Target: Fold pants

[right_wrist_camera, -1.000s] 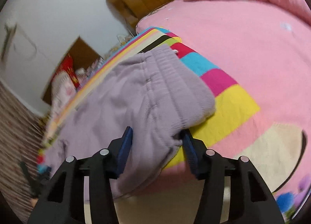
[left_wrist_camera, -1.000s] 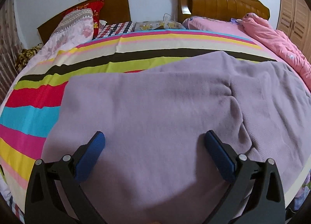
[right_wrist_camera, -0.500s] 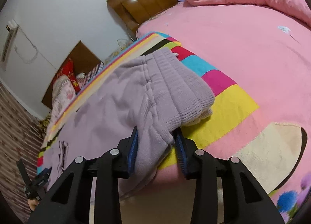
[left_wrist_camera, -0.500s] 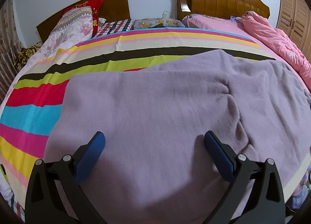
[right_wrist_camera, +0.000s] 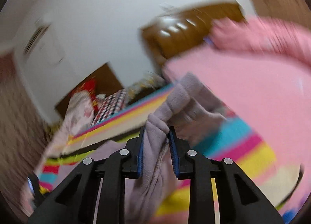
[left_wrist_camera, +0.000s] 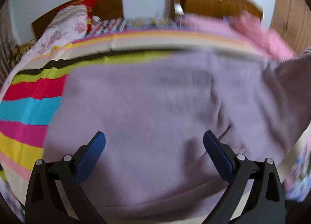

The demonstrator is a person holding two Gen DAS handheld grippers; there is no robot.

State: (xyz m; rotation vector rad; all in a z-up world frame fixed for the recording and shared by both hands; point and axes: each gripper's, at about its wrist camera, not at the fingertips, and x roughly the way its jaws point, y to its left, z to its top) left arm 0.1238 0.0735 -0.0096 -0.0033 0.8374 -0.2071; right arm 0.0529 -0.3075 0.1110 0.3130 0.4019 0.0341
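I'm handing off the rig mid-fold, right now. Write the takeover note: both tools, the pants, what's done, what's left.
Right tool: shut on the pants' bunched waistband end, lifted off the striped blanket.
Left tool: open, holds nothing, over the spread part of the pants.
Done: one end gripped and raised.
Left: carry that end over the flat part, lay it down, smooth, probably fold again. Views are blurred, so recheck the grip.
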